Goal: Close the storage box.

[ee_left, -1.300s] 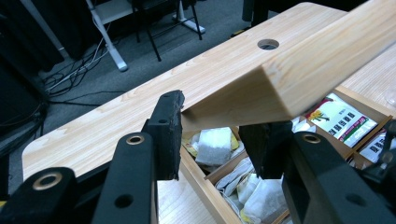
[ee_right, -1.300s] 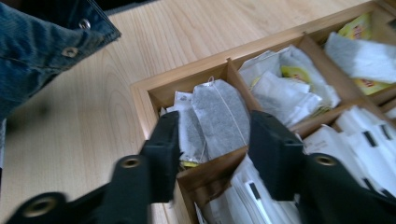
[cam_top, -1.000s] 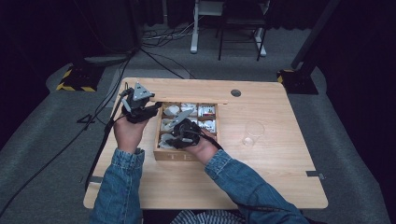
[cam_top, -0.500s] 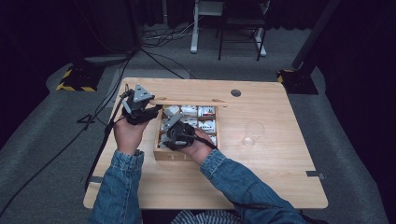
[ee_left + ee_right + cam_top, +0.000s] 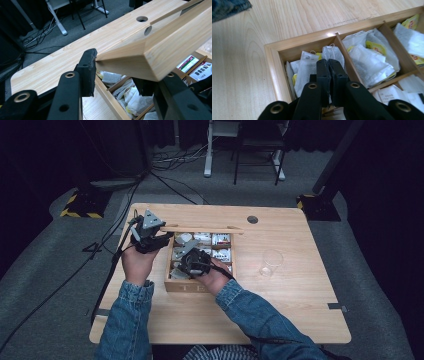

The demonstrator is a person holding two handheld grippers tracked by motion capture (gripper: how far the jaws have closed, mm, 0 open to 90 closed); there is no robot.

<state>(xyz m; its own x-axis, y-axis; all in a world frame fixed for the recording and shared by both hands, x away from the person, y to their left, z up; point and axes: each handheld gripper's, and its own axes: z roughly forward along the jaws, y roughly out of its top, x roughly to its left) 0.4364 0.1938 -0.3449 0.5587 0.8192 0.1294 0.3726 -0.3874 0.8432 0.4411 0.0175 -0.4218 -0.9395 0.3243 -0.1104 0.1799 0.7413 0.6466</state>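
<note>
A wooden tea box [image 5: 196, 285] with several compartments of tea bags sits mid-table. Its lid [image 5: 202, 228] is raised at the back. My left gripper [image 5: 159, 238] is shut on the lid's left corner; the left gripper view has the lid [image 5: 160, 45] clamped in my left gripper [image 5: 116, 72], above the open compartments. My right gripper [image 5: 193, 262] points down into the box's near-left compartment. Its jaws have just been closing. In the right gripper view my right gripper [image 5: 328, 62] is shut, with a white tea bag [image 5: 332, 53] pinched at the tips.
An empty clear glass [image 5: 271, 262] stands on the table right of the box. The table [image 5: 300, 305] has a round cable hole [image 5: 252, 219] near its far edge. More tea bags [image 5: 367, 60] lie in the neighbouring compartments. Cables trail off the table's left side.
My right gripper has shifted slightly toward the box's near-left compartment. The left hand and the raised lid have kept still.
</note>
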